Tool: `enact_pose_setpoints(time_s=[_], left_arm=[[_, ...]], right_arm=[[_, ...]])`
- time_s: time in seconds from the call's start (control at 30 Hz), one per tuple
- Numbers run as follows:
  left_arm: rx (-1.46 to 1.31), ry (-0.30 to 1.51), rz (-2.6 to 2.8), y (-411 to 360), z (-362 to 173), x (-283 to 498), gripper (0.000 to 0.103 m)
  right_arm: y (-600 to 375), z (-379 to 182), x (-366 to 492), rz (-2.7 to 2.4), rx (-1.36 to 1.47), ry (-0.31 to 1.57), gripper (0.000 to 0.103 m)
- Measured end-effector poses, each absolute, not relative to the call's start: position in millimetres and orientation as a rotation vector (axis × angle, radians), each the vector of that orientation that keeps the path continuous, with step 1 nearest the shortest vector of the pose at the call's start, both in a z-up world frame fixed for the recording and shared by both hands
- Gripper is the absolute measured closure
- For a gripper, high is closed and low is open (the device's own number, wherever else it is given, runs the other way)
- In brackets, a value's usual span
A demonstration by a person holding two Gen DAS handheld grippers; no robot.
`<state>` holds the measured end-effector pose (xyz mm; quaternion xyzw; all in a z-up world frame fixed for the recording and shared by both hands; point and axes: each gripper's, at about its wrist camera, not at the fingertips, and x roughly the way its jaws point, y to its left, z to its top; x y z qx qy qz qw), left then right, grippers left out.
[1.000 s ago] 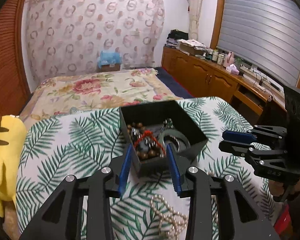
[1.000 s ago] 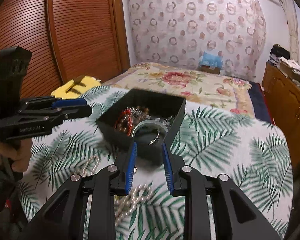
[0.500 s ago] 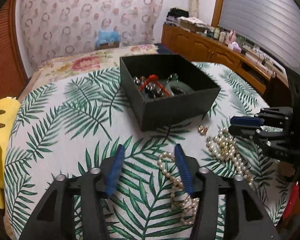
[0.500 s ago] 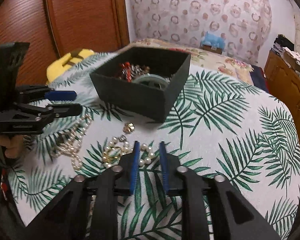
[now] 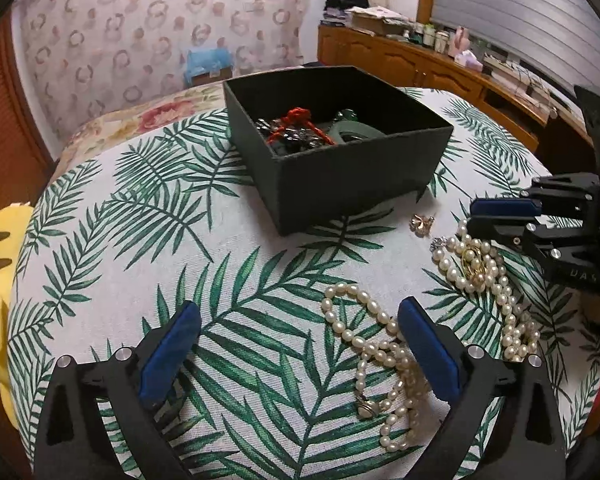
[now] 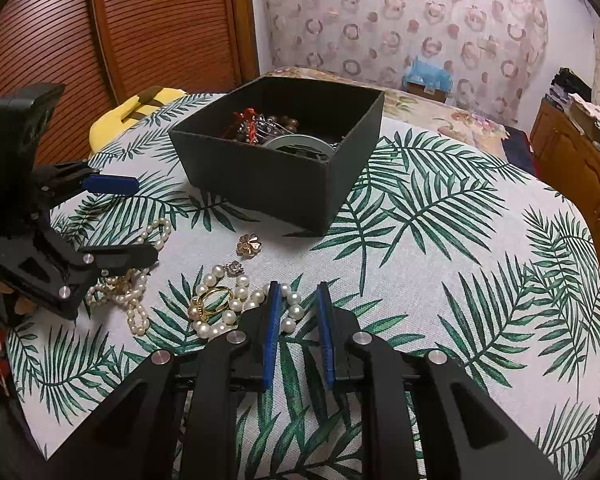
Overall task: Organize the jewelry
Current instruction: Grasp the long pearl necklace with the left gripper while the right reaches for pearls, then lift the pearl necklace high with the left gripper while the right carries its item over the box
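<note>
Two pearl necklaces point(image 5: 384, 356) partly hidden behind gripper fingers, left gripper point(image 5: 298, 332) jaws now wider open and empty, right gripper point(image 6: 298, 308) jaws narrowly apart, empty, black box point(image 6: 276, 168) farther away than before.

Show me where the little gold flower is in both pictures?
Left wrist view: the gold flower lies right of centre, just right of the black box's near corner.
Right wrist view: the gold flower lies left of centre, below the box.
Shared landmark: the black box.

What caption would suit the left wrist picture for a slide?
Open left gripper over a cream pearl necklace on a palm-leaf tablecloth, before a black square box of jewelry.
</note>
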<state>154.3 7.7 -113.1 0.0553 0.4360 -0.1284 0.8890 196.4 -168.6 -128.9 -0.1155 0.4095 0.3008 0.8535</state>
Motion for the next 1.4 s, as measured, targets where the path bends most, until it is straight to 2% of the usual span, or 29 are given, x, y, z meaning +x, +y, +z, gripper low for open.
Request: enact_pose_setpoints(time_s=[0.6, 0.67, 0.73, 0.77, 0.83, 0.93, 1.07, 1.1, 1.13, 1.4], left_arm=[[0.067, 0.898, -0.362, 32, -104, 140, 0.008], [0.065, 0.887, -0.373, 30, -101, 141, 0.02], [0.076, 0.893, -0.377, 25, -100, 143, 0.042], [0.086, 0.895, -0.376, 22, -100, 144, 0.046], [0.112, 0.897, -0.378, 15, -101, 146, 0.062], [0.143, 0.903, -0.394, 5, -102, 147, 0.079], [0.184, 0.896, -0.387, -2, -104, 147, 0.088], [0.188, 0.893, -0.387, -3, -104, 147, 0.097], [0.182, 0.894, -0.393, -2, -104, 147, 0.098], [0.108, 0.786, -0.362, 10, -74, 139, 0.098]], right_arm=[[-168, -129, 196, 0.631, -0.246, 0.86, 0.083], [-168, -130, 196, 0.631, -0.247, 0.86, 0.083], [-169, -129, 195, 0.629, -0.251, 0.859, 0.083], [-169, -129, 195, 0.628, -0.254, 0.858, 0.083], [-169, -128, 195, 0.626, -0.259, 0.857, 0.083], [-168, -128, 194, 0.623, -0.265, 0.855, 0.083], [-168, -128, 195, 0.624, -0.263, 0.856, 0.083], [-168, -129, 194, 0.624, -0.263, 0.856, 0.083], [-168, -129, 194, 0.624, -0.263, 0.856, 0.083], [-167, -129, 194, 0.621, -0.272, 0.856, 0.083]])
